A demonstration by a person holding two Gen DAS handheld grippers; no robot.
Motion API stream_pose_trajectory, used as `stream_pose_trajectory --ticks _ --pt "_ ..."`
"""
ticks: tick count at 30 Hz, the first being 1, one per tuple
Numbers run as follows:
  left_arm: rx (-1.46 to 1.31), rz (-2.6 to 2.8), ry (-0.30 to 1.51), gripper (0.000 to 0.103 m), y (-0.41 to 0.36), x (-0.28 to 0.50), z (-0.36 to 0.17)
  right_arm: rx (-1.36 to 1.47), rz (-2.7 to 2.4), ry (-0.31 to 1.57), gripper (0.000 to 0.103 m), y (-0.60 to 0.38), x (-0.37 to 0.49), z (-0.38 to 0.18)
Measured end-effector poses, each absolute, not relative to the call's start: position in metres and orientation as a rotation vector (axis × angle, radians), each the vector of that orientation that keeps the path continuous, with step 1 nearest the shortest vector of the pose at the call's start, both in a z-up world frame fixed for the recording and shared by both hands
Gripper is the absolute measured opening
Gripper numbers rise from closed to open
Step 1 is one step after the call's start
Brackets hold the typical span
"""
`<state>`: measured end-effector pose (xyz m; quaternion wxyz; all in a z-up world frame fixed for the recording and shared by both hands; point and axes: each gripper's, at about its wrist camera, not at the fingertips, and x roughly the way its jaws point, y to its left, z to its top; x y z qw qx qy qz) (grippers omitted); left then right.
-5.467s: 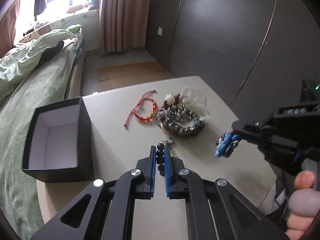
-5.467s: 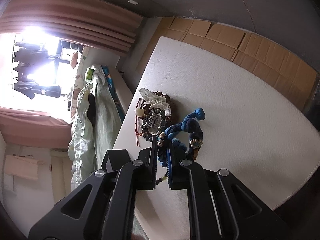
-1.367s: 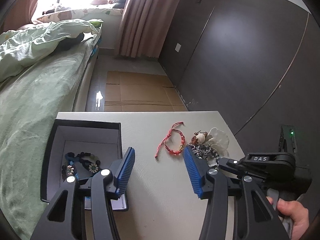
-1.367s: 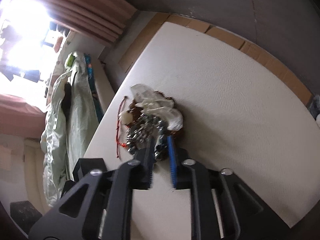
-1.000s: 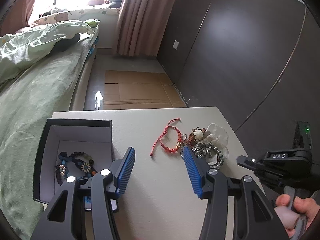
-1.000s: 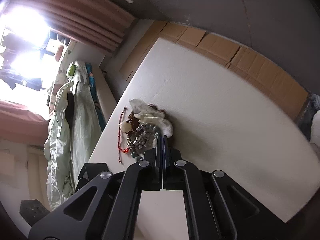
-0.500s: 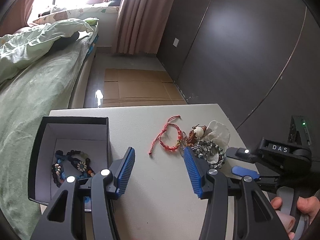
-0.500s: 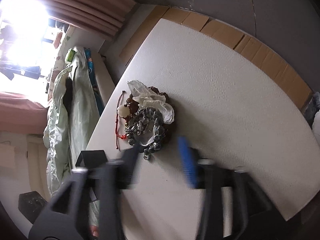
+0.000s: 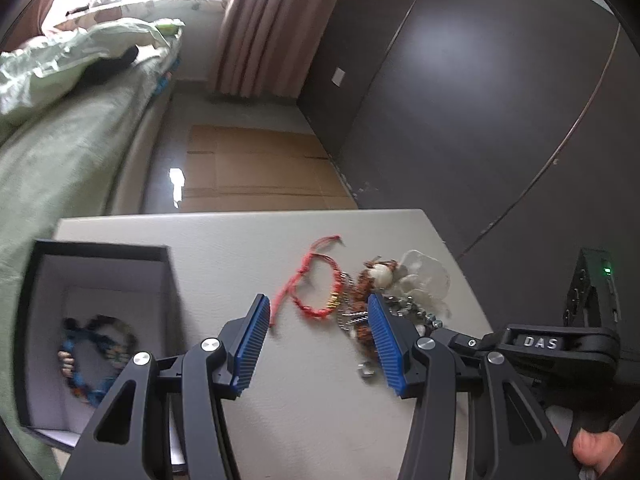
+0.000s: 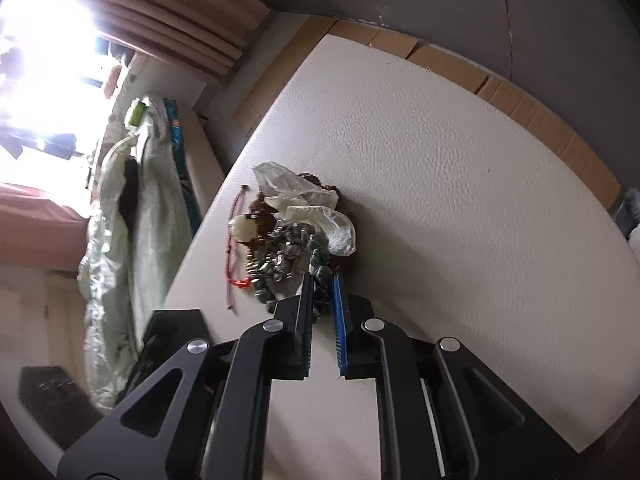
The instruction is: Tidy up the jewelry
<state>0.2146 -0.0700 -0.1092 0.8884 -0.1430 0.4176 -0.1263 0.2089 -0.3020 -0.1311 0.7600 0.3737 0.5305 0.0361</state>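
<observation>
Right hand-held gripper (image 10: pixel 322 280), wide half second ago, now clamped on green bead bracelet (image 10: pixel 320 258); left hand-held gripper (image 9: pixel 316 312) stays wide.

Box (image 9: pixel 100 264) left of jewelry pile (image 9: pixel 384 292)

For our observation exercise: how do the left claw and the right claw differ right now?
The left claw is wide open and holds nothing; the right claw is nearly shut, pinching the green stone bracelet. The left hovers near the red cord bracelet; the right is at the pile. Both have blue pads.

Blown-out window (image 10: pixel 36 52) glare, fisheye edges, slight motion blur
</observation>
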Motion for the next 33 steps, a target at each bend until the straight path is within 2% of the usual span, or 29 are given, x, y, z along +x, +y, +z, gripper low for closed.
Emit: stream_pose_trajectory --ticks 12,24,33 --pt "-0.174 -0.328 0.879 0.048 -0.115 0.22 -0.126 0.887 0.094 1.068 0.01 -0.338 0.195 -0.108" --pt "0.076 -0.411 0.832 0.052 -0.167 0.208 -0.135 0.97 0.17 0.979 0.01 -0.358 0.182 -0.083" --pt "0.079 -0.503 0.793 0.052 -0.179 0.198 -0.132 0.99 0.318 0.94 0.01 -0.347 0.184 -0.069"
